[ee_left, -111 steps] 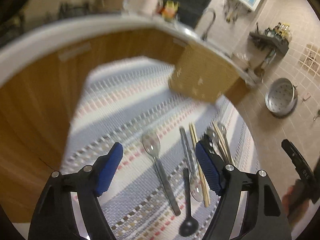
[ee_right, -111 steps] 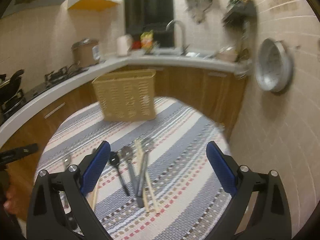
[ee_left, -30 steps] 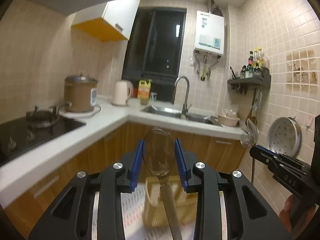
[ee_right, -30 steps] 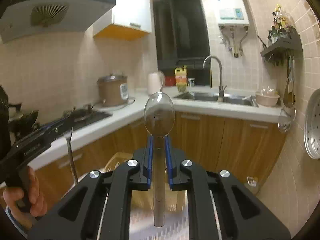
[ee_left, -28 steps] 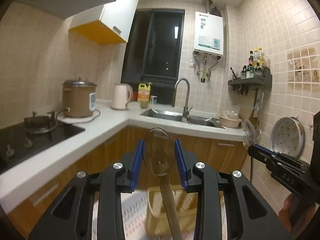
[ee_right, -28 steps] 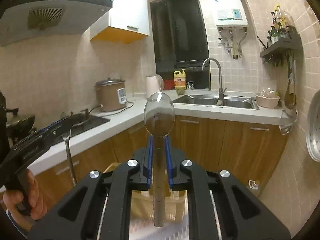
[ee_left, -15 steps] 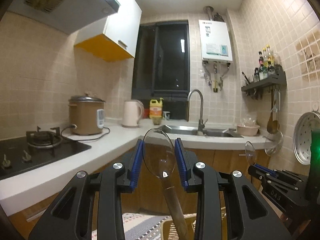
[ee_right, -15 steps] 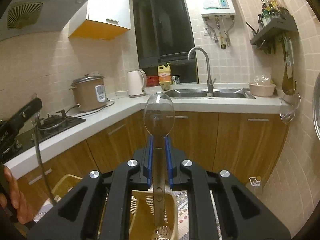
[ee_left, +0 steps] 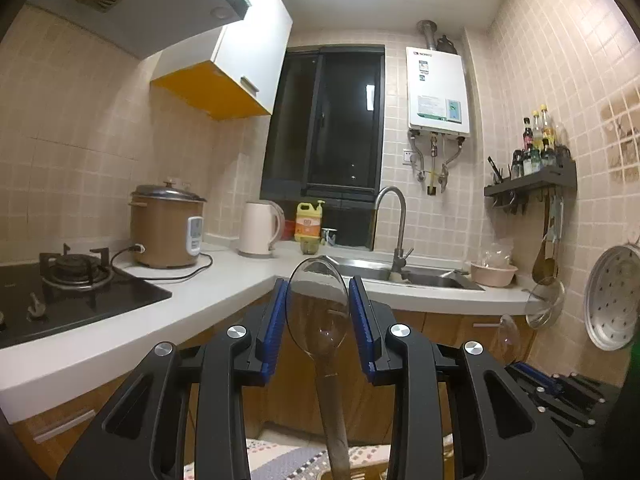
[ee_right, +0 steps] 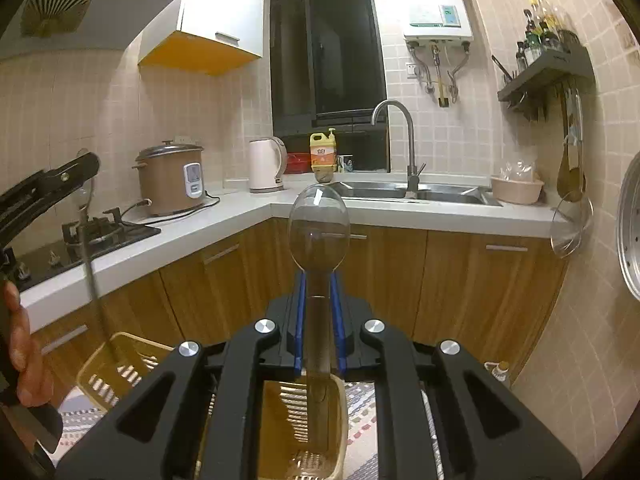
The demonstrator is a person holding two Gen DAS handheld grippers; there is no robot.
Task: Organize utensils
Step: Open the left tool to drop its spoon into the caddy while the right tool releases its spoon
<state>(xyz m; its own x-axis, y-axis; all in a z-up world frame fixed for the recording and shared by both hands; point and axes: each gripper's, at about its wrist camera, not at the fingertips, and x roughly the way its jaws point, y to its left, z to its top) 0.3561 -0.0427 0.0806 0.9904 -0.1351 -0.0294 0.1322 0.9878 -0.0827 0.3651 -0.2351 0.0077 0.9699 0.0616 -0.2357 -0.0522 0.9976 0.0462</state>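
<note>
My left gripper (ee_left: 318, 320) is shut on a clear plastic spoon (ee_left: 320, 308), bowl up, handle hanging down toward the yellow utensil basket (ee_left: 360, 474). My right gripper (ee_right: 318, 304) is shut on a second clear spoon (ee_right: 319, 232), held upright; its handle reaches down into the yellow basket (ee_right: 304, 420) below. In the right wrist view the left gripper (ee_right: 76, 170) shows at the left with its spoon handle (ee_right: 94, 280) hanging into the basket's left compartment (ee_right: 116, 364). In the left wrist view the right gripper (ee_left: 556, 388) shows at the lower right with its spoon bowl (ee_left: 508, 338).
The basket stands on a striped mat (ee_right: 362, 424). Behind are wooden cabinets (ee_right: 440, 280), a white counter (ee_right: 248, 216), a sink with tap (ee_right: 408, 152), a rice cooker (ee_right: 172, 180), a kettle (ee_right: 266, 164) and a gas hob (ee_left: 68, 276). A steamer tray (ee_left: 612, 296) hangs on the right wall.
Both grippers picked up spoons from the mat and raised them upright. In the last second both views tilted up and the spoon handles came down over the basket.
</note>
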